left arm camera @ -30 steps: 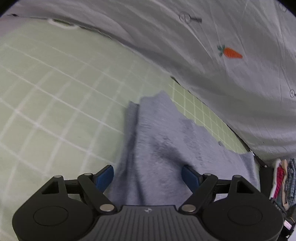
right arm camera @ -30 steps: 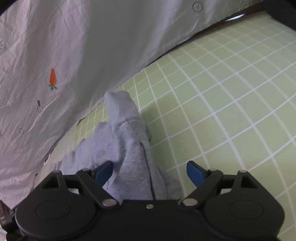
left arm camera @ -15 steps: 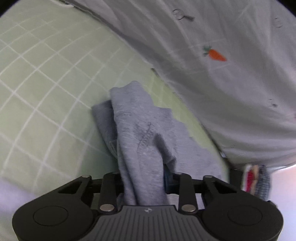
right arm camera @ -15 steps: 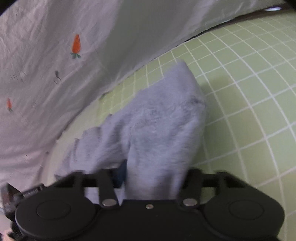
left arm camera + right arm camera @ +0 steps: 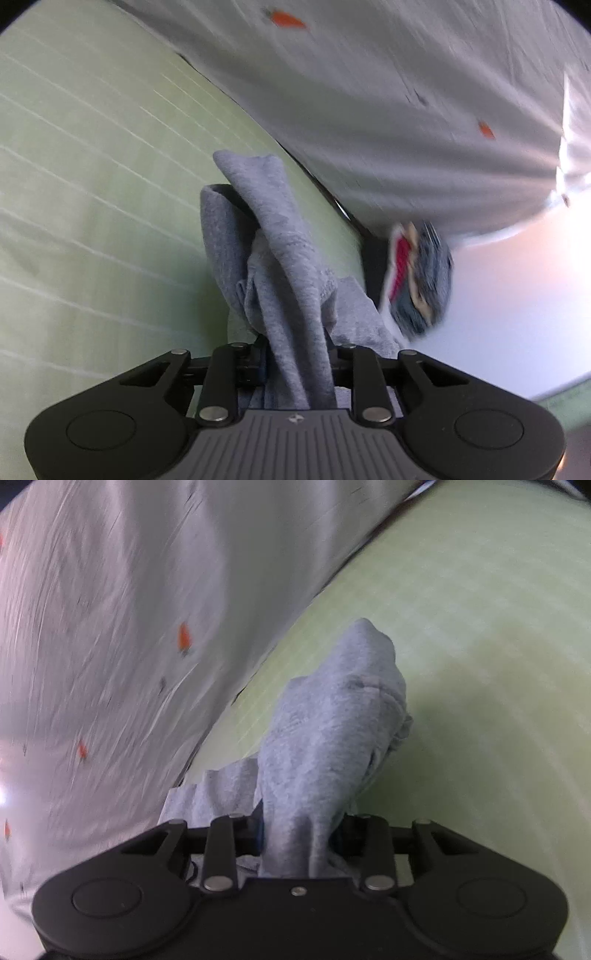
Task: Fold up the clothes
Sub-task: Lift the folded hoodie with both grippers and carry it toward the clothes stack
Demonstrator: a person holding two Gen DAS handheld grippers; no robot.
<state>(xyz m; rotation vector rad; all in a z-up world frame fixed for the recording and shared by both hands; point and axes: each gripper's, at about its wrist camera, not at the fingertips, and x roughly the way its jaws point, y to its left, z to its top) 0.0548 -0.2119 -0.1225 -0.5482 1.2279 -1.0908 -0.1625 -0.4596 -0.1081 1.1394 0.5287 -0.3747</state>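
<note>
**Both grippers clamped on the grey garment**

My left gripper [image 5: 295, 363] has just been closing, and its jaws now stand narrow with a thick bunch of the grey garment [image 5: 280, 236] pinched between them. The cloth rises out of the jaws in a twisted rope and ends in a folded tip above the green checked mat [image 5: 92, 166]. My right gripper [image 5: 299, 834] has been closing too; its jaws squeeze a fat fold of the same garment [image 5: 332, 731], which stands up from them like a blunt hood, with a looser edge of it trailing off to the left side of that view.

Only the left wrist view shows a small stack of coloured clothes [image 5: 417, 284] past the far edge of the mat, red and dark blue among them, though blur keeps me from telling what the pieces are. It also shows a bright pale surface to the right. Both views take in the white sheet with orange carrots [image 5: 110, 627] hanging behind the mat.

Both my grippers tilt downward toward the mat, the garment lifted off it where I hold it. Both pictures are smeared, the right one most.
</note>
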